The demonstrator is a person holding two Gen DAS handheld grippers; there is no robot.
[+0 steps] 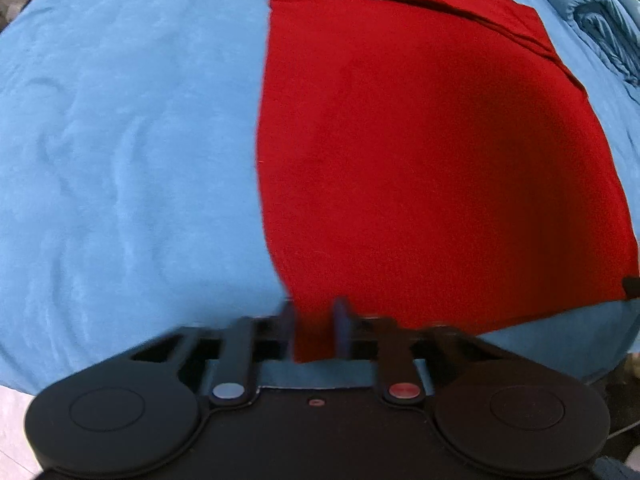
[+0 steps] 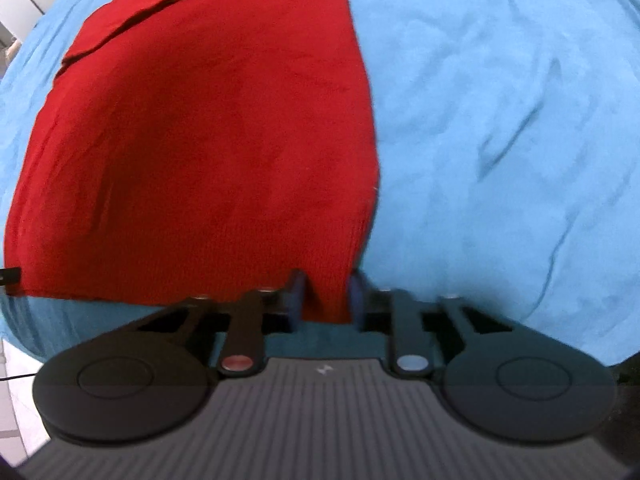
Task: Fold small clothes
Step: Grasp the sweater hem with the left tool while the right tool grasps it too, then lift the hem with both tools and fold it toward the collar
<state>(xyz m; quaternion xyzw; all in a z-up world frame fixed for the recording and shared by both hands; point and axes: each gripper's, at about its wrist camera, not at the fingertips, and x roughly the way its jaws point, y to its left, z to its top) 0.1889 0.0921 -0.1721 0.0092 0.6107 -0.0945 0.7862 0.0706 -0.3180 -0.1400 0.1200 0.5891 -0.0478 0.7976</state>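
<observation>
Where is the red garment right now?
The red garment lies flat on the blue sheet, its near corners pinched by the left gripper and right gripper.

bed cover (image 1: 120, 140): blue, softly wrinkled, spreading under and ahead of the jaws | rumpled blue bedding (image 1: 604, 36): far ahead, right of the jaws | pale floor (image 2: 16, 392): behind, left of the jaws
</observation>
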